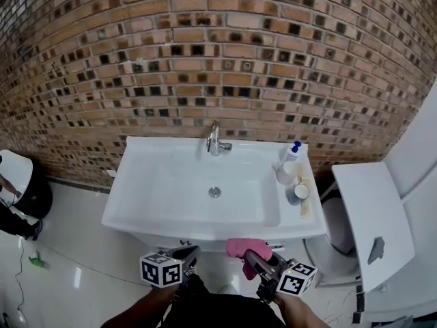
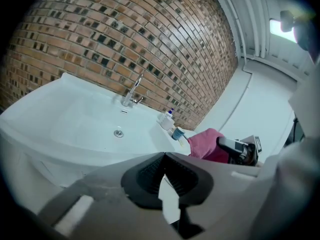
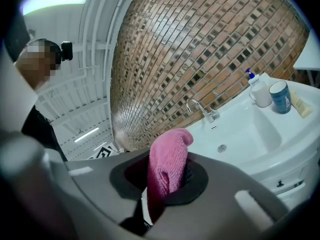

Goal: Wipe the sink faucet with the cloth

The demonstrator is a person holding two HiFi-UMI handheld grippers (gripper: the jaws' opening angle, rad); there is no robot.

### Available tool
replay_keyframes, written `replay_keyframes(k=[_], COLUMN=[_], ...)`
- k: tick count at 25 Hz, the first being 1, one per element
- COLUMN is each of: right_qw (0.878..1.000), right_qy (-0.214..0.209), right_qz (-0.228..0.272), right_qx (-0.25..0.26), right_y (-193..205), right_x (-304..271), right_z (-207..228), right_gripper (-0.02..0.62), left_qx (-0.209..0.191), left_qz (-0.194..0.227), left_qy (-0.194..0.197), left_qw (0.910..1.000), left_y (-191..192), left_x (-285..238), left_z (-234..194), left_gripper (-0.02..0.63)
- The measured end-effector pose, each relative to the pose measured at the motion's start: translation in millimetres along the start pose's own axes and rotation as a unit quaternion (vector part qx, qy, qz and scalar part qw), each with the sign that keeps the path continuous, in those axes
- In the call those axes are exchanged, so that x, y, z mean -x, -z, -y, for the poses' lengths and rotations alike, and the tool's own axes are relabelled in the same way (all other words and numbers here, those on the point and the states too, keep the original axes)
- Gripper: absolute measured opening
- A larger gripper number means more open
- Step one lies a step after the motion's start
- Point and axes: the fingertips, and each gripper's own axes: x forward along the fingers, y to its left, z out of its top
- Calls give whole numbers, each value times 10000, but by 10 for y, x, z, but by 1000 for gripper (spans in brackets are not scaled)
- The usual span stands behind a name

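A chrome faucet (image 1: 214,141) stands at the back of a white sink (image 1: 136,197) against the brick wall. It also shows as the faucet (image 2: 132,92) in the left gripper view and the faucet (image 3: 202,110) in the right gripper view. My right gripper (image 1: 254,260) hangs below the sink's front edge, shut on a pink cloth (image 1: 244,248); the cloth (image 3: 166,165) sticks up between its jaws. My left gripper (image 1: 189,255) is beside it, shut with nothing held, its jaws meeting at the left gripper (image 2: 163,172).
On the sink's right ledge stand a soap pump bottle (image 1: 289,162), a blue cup (image 1: 298,193) and a tube (image 1: 306,207). A white toilet lid (image 1: 372,214) is to the right. A black bin (image 1: 33,198) sits at the left on the white floor.
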Motion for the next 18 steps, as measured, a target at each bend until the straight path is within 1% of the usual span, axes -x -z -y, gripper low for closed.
replay_keyframes(k=[7,9,13,18], right_qw=[9999,9997,9990,9962], right_qy=[-61,-63,-58,-43], right_qz=[-124,-147,-196,-309], right_qx=[101,210,396,807], right_y=[83,99,115,170], right_x=[6,2,1,-6], right_z=[-95,-131,-168,-213], right_gripper=[49,49,49,49], left_qx=[36,65,60,43], left_qz=[162,222,207,290], left_qy=[-132,-159,-201,-222], left_qw=[9998,9996,9996,9993], left_y=[39,47,109,98], left_x=[133,173,236,285], left_z=[4,5,14,27], left_gripper=[4,4,3,4])
